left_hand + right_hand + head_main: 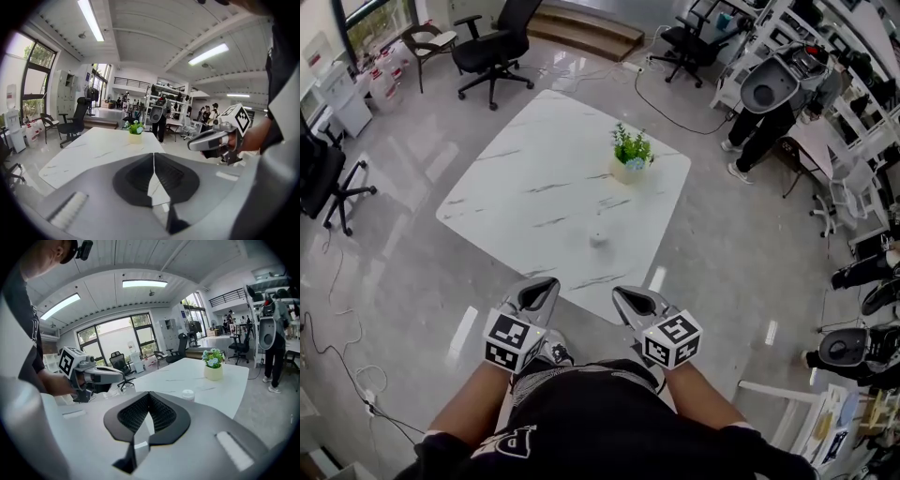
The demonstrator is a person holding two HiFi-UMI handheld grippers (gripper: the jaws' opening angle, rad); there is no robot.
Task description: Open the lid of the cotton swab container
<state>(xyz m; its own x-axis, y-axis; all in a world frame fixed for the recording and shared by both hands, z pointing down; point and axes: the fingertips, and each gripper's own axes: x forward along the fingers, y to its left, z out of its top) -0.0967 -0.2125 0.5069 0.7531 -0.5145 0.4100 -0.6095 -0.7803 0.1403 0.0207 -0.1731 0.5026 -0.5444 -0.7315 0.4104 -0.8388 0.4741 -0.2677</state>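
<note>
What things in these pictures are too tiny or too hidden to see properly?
- Cotton swab container, head view: too small to show how its lid fastens.
- Same container, right gripper view: its base is cut off behind the right tool.
- Same container, left gripper view: not seen at all; the left tool covers the near part of the table.
</note>
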